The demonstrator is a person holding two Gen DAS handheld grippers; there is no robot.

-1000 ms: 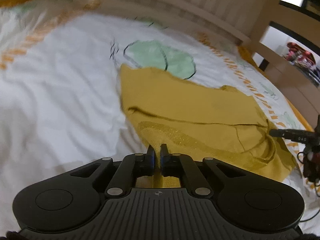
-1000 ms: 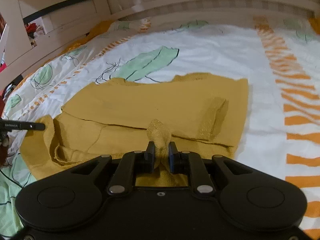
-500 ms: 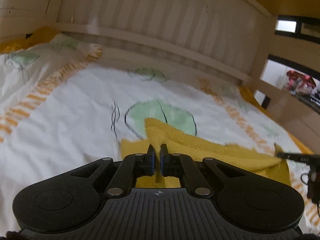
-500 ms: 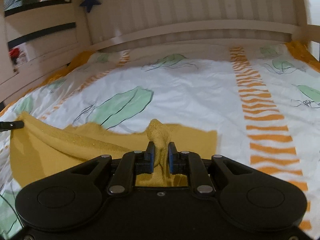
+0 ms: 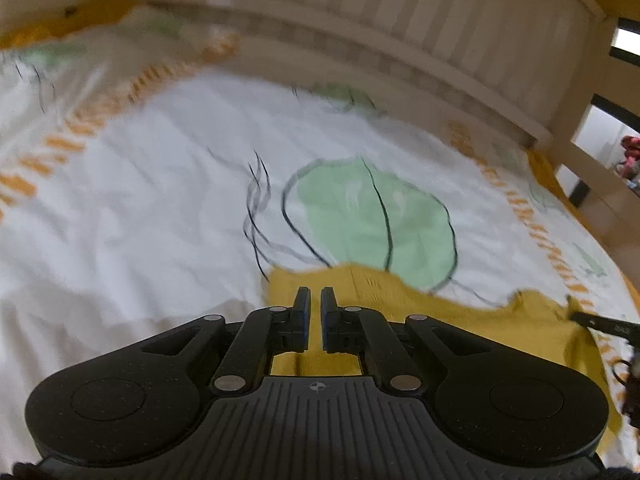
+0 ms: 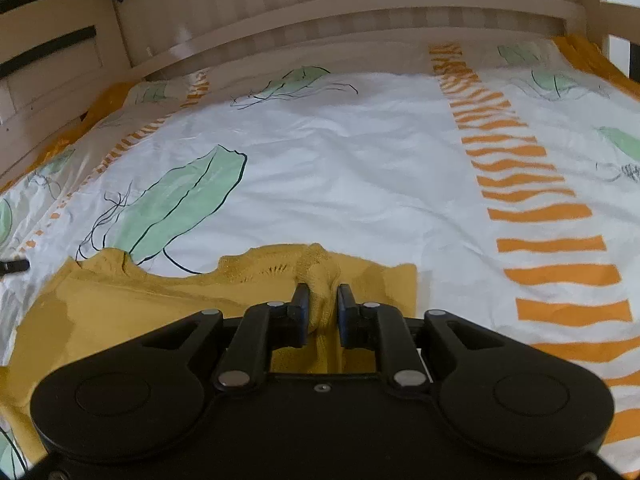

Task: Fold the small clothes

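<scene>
A mustard-yellow knit garment [image 5: 460, 320] lies folded on the white patterned bedsheet [image 5: 160, 200]. My left gripper [image 5: 311, 300] hovers over its near left corner with the jaws slightly apart and no cloth between them. In the right wrist view the garment [image 6: 120, 308] spreads to the left. My right gripper [image 6: 323, 296] holds a bunched fold of the garment's edge between its fingers, low over the sheet [image 6: 340, 168].
A slatted wooden headboard [image 5: 400, 20] runs across the far side of the bed, with a side rail [image 6: 48, 80] at the left. The tip of the other gripper [image 5: 600, 322] shows at the right edge. Orange stripes [image 6: 540, 216] mark the sheet.
Both grippers carried the garment's edge forward and down onto itself. The left gripper's jaws have parted and the cloth has left them. The right gripper still pinches its fold.
</scene>
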